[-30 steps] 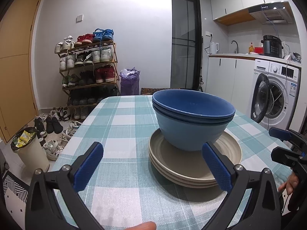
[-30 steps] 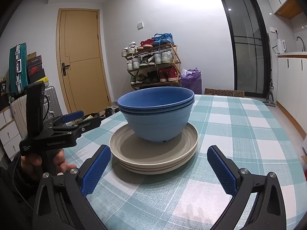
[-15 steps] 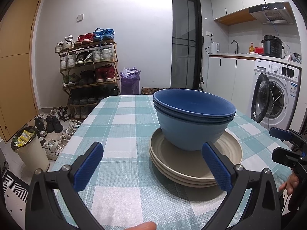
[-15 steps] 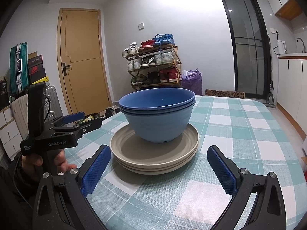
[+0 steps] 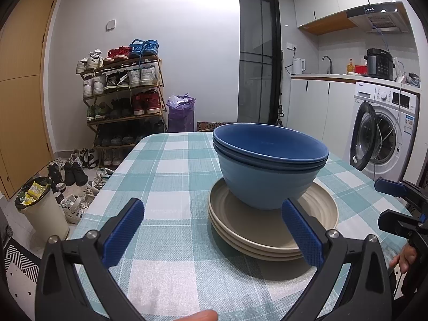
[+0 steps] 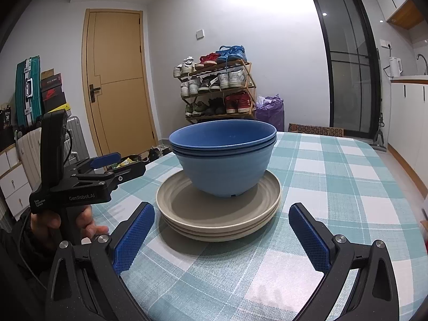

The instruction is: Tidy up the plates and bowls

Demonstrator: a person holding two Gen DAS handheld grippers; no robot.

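Step in hand, as judged: stacking appears done; both tools held back from pile. Next move likely withdrawal, or check that pile sits centred; no lift seems called for.

Left gripper [image 5: 212, 228]: jaws spread wide, holding nothing, just short of plate stack [image 5: 270, 240]. Right gripper [image 6: 220, 236]: jaws equally wide, empty, near same stack.

Plate stack: beige, ridged, about three deep, resting on checked tablecloth [image 5: 171, 176]. Nested bowls [image 5: 270, 165]: blue, darker one inside lighter one, upright, seated on top plate, slightly off-centre.
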